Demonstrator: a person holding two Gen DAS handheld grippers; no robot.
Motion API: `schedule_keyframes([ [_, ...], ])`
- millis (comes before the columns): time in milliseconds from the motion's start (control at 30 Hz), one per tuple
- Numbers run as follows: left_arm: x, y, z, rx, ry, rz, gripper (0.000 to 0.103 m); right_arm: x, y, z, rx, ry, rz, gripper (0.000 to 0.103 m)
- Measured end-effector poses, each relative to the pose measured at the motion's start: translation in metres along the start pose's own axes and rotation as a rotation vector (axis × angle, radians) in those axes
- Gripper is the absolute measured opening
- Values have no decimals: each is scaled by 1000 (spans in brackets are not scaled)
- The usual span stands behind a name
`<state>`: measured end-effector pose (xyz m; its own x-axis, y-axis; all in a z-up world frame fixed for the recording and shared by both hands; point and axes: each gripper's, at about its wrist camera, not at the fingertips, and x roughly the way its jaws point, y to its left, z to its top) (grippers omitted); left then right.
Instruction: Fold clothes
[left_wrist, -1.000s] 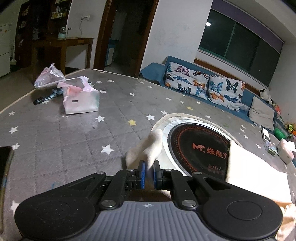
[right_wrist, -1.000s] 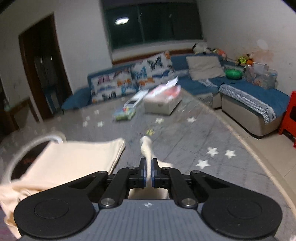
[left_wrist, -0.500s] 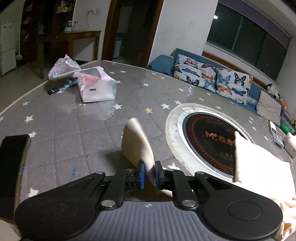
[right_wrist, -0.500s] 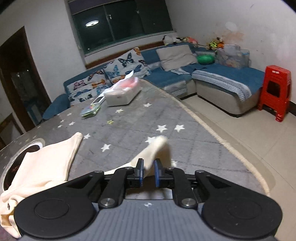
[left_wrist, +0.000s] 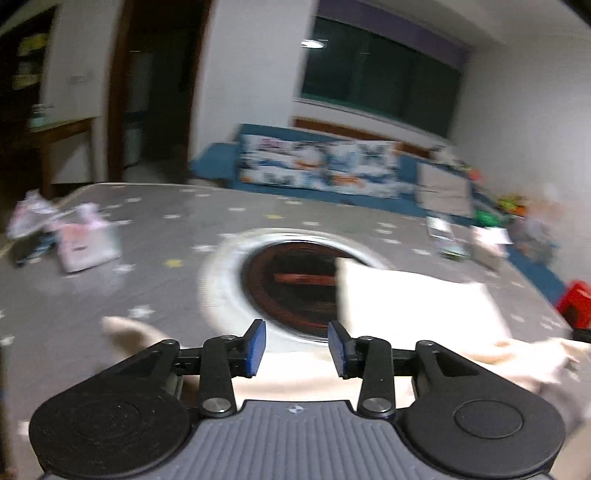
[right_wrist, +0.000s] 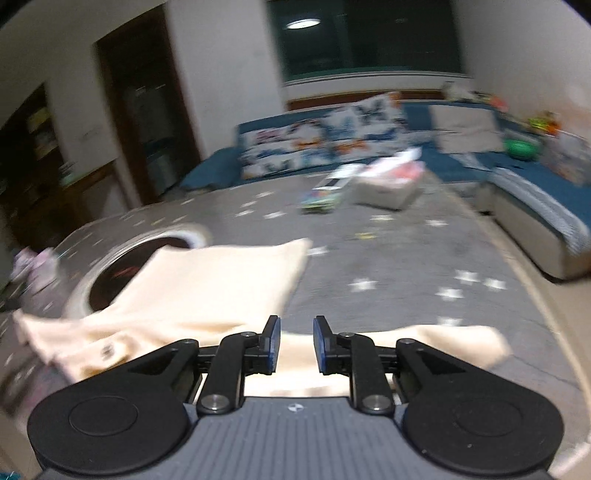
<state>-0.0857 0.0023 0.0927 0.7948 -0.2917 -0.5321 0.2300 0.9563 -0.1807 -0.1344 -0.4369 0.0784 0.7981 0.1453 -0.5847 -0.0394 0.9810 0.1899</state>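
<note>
A cream garment (left_wrist: 413, 306) lies on the grey star-patterned table cover, partly over the round black hotplate (left_wrist: 291, 284). The left gripper (left_wrist: 296, 346) is open above the garment's near edge, with nothing between its blue pads. One cream sleeve (left_wrist: 129, 332) lies to its left. In the right wrist view the same cream garment (right_wrist: 207, 288) spreads left of centre and another cream sleeve (right_wrist: 461, 343) lies at the right. The right gripper (right_wrist: 295, 341) is open above the cloth. Both views are motion-blurred.
A pink-and-white tissue bag (left_wrist: 86, 245) and a plastic bag (left_wrist: 29, 214) sit at the far left of the table. A white tissue box (right_wrist: 388, 184) and a colourful flat pack (right_wrist: 321, 195) lie at the far side. A blue sofa (right_wrist: 535, 195) runs behind; a red stool (left_wrist: 576, 306) stands at the right.
Both grippers were shut on cream sleeves; now both have opened and let the cloth drop. The sleeves lie on the table and both cameras have swung toward the hotplate.
</note>
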Motion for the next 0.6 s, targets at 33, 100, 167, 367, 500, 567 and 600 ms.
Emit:
schedule_keyframes([
  [33,4,-11,-3,26,14,-35,41,4,10,0,-24,13,24,20],
  [100,13,-33,-9,82,46,-97,41,11,29,-1,-77,41,67,23],
  [167,24,-54,-16,126,86,-158,41,18,45,-2,-121,63,98,23],
  [367,41,-99,-32,292,116,-264,53,27,78,-6,-219,112,171,28],
  [500,57,-110,-45,361,155,-229,47,29,99,-9,-292,139,218,30],
  [567,62,-109,-49,359,179,-221,21,32,110,-12,-328,158,240,30],
  [600,62,-106,-50,354,181,-222,16,34,115,-14,-345,168,250,30],
])
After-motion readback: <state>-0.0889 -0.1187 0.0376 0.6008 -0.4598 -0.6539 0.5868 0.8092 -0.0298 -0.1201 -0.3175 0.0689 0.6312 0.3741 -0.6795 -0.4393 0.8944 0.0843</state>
